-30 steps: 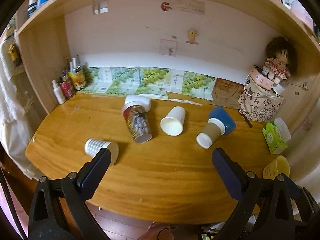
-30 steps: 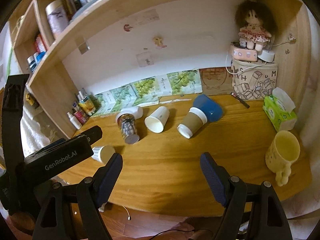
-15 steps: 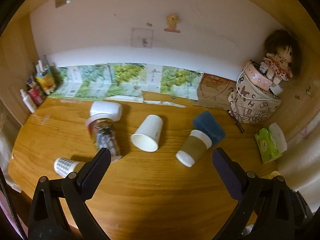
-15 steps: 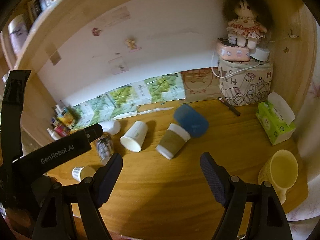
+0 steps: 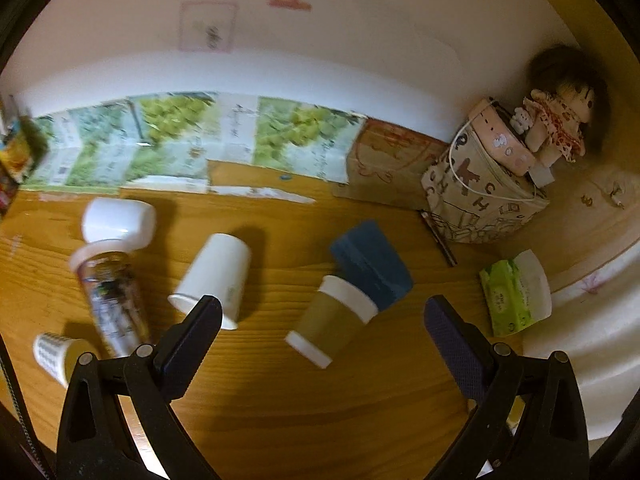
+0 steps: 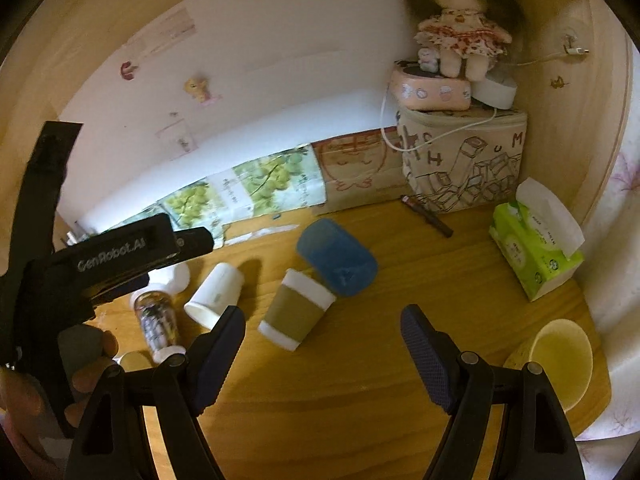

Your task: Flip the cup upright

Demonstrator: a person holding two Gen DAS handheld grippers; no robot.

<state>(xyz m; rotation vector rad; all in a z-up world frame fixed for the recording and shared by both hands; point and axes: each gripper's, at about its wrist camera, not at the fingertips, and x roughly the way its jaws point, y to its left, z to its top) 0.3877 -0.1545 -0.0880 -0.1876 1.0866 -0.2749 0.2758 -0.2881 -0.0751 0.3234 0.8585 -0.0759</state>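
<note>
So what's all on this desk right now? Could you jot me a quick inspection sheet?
Surface: wooden desk, bare near the front edge.
Job's things: brown-sleeved paper cup, white paper cup, small patterned cup, all lying on their sides.
Clutter: clear bottle lying down, blue lid, tissue pack, yellow mug upright, pen.
Grippers: left gripper and right gripper open, holding nothing.
Cables: white cord over the printed bag.
Surroundings: doll on the bag.
</note>
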